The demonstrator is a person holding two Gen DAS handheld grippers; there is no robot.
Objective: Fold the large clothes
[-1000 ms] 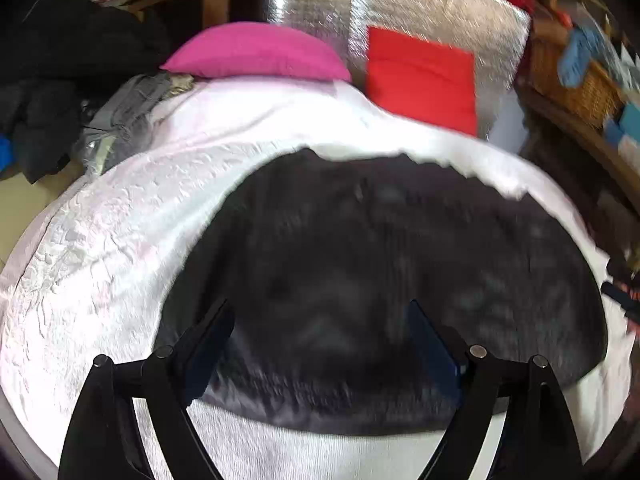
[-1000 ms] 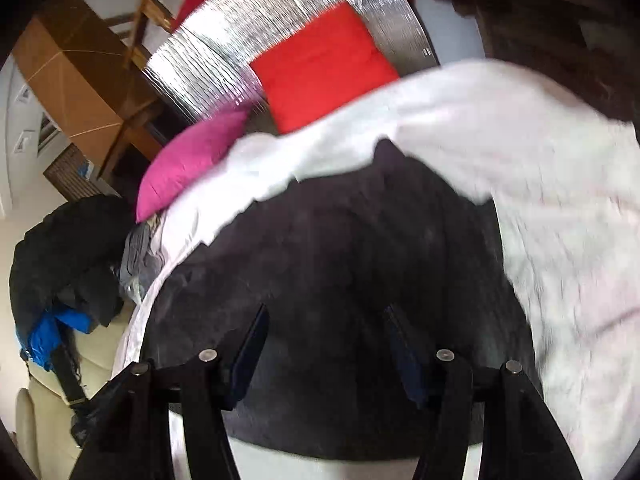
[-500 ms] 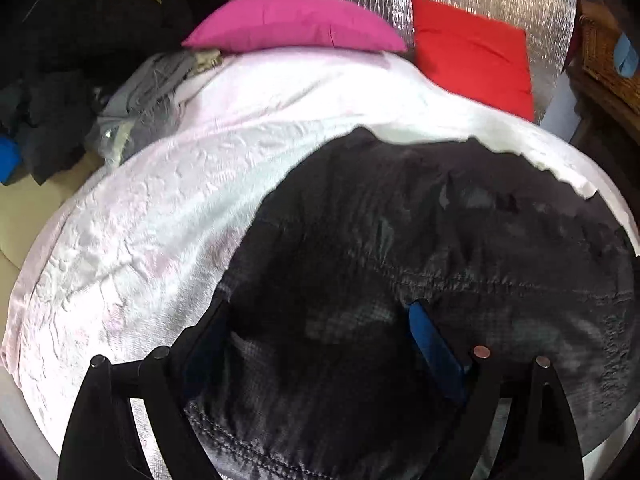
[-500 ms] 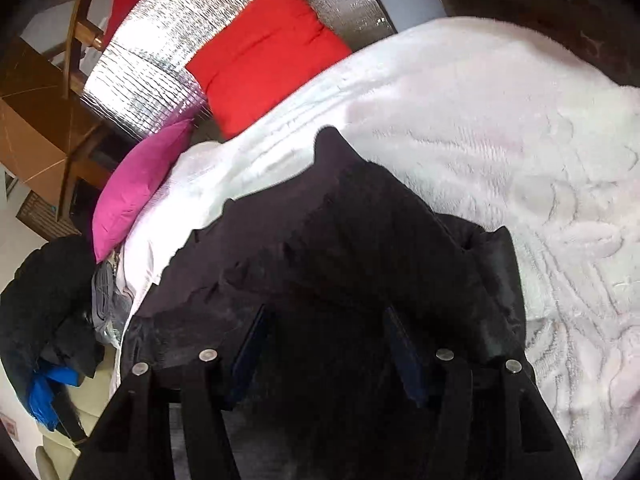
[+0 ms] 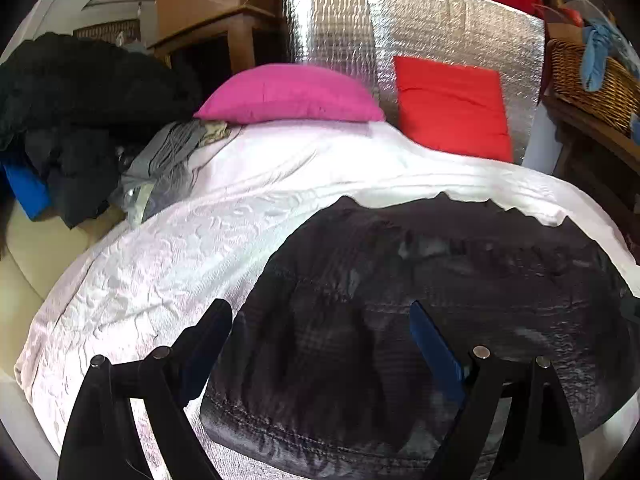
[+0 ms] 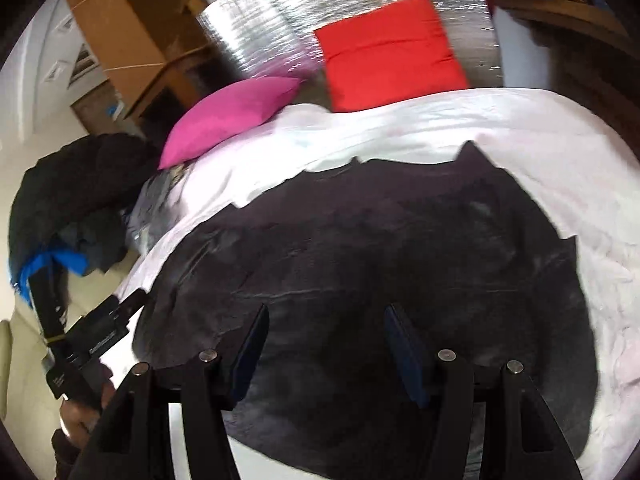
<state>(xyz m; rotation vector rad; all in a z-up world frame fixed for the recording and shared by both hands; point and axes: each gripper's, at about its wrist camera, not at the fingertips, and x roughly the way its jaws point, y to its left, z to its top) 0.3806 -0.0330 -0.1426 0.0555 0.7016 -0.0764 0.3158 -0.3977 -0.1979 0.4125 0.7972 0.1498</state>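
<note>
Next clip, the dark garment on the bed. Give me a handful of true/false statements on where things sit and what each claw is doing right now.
1. The dark garment lies spread on the white bedspread. True.
2. The pink pillow lies on top of the garment. False: it sits at the far end of the bed, clear of it.
3. The left claw is clamped on the garment. False: its jaws stand wide with nothing gripped.
4. The red cushion leans against a silver foil panel. True.
5. The right claw stands open above the garment. True.
</note>
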